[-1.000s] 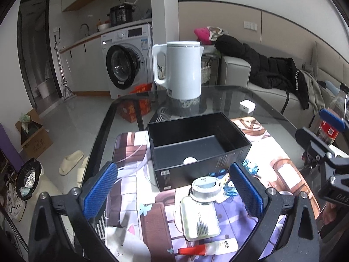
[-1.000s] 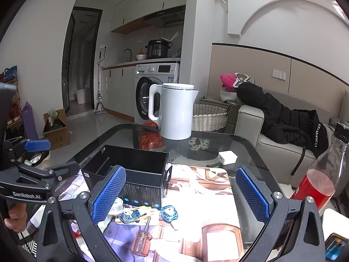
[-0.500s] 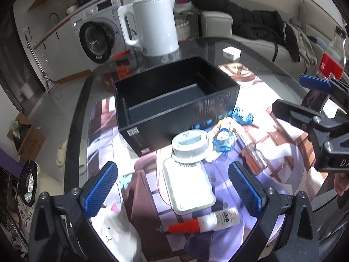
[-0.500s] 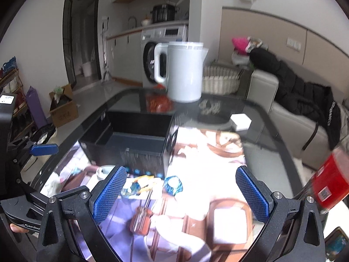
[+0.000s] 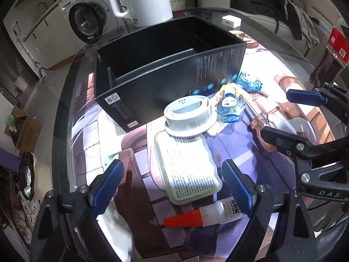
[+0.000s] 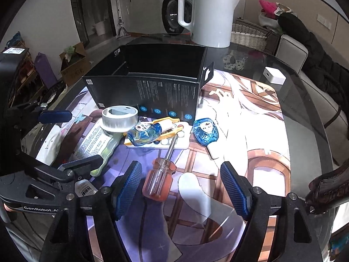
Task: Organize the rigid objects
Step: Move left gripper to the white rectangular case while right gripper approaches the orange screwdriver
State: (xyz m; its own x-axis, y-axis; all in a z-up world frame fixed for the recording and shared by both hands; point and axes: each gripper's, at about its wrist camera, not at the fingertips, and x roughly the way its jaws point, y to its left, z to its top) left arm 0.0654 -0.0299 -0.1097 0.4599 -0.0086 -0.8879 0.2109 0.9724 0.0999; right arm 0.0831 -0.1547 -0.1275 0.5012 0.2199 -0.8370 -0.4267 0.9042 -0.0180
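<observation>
An open black box [image 5: 165, 65] stands on the printed mat. In front of it a round white device [image 5: 187, 115] rests on a flat pale pack [image 5: 187, 166], and a red-capped glue bottle [image 5: 205, 216] lies nearer. My left gripper [image 5: 172, 168] hovers over the pack with its jaws closing and its pads clear of it. An orange-handled screwdriver [image 6: 158, 181] lies between the fingers of my right gripper [image 6: 180, 174]. Its jaws are closing, and the right pad is still well away from the handle. Two blue tape dispensers [image 6: 144, 134] [image 6: 205, 132] lie beside the box [image 6: 150, 83].
A white kettle [image 6: 209, 15] stands behind the box. A small white charger [image 6: 273, 77] sits on the glass table [image 6: 305, 113] at the right. A red drink bottle [image 5: 333, 50] is at the table's right edge. A white button pad [image 6: 174, 145] lies under the yellow tool.
Both grippers have come down toward the table and tipped downward. Their jaws have narrowed. The left now frames the flat pack, the right frames the screwdriver.
</observation>
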